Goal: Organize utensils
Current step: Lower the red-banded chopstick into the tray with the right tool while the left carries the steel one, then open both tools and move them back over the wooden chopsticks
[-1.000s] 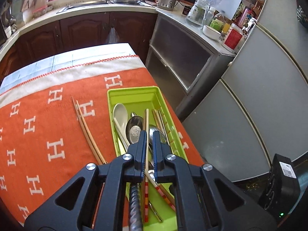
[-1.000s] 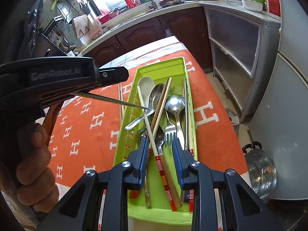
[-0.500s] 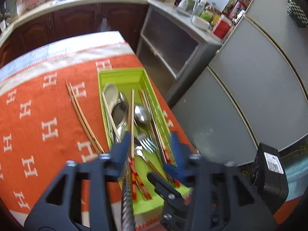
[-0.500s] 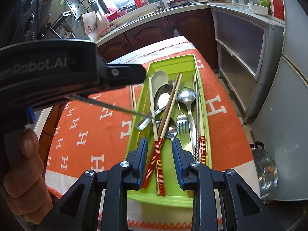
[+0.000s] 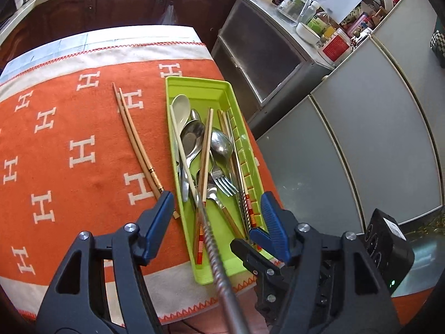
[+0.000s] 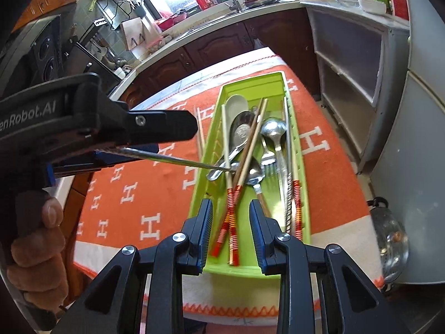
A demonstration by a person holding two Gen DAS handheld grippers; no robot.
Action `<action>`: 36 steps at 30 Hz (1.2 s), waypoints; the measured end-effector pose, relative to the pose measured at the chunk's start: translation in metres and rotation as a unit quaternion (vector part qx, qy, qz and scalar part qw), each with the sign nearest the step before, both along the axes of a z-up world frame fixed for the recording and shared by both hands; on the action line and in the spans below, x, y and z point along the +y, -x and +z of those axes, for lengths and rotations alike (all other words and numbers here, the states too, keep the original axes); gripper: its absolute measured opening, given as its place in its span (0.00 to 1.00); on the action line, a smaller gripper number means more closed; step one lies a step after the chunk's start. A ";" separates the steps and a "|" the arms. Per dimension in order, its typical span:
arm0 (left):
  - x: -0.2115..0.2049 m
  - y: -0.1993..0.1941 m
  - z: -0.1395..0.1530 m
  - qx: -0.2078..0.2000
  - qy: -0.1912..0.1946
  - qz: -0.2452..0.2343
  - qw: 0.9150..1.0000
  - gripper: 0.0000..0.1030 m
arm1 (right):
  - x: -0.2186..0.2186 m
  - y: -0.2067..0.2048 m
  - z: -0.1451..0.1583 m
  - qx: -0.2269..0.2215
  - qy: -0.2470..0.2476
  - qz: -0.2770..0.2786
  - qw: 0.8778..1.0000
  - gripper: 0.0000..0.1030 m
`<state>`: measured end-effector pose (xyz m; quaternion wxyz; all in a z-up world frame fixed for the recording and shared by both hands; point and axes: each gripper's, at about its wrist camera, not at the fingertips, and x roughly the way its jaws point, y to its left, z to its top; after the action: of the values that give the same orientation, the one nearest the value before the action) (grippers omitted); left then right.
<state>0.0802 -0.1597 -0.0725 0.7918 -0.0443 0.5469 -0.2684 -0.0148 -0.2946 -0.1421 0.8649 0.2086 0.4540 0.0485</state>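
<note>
The green tray (image 5: 178,89) of spoons and chopsticks sits on the orange cloth (image 5: 69,144). The left gripper (image 5: 215,214) is opening wide – a metal chopstick (image 5: 219,272) lies loose between its jaws. The right gripper (image 6: 229,224) is partly open, holding nothing. That stick could slide out – nothing squeezes it.

Home kitchen: sink (image 6: 222,2), wooden cabinets (image 6: 194,53).
</note>
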 end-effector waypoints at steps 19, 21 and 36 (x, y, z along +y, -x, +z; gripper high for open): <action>0.041 0.028 -0.056 0.071 -0.028 -0.061 0.995 0.58 | 0.006 -0.029 -0.049 0.065 -0.130 -0.029 0.989 0.27; 0.044 0.025 -0.062 0.083 -0.023 -0.052 0.995 0.58 | 0.009 -0.036 -0.054 0.079 -0.109 -0.032 0.990 0.26; 0.061 0.007 -0.064 0.072 -0.029 -0.019 0.997 0.58 | 0.024 -0.061 -0.046 0.087 -0.025 -0.025 0.996 0.06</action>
<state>0.0736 -0.0983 -0.1370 0.7463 -0.0305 0.6104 -0.2635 0.0465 -0.2706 -0.1882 0.8178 0.2450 0.5203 0.0198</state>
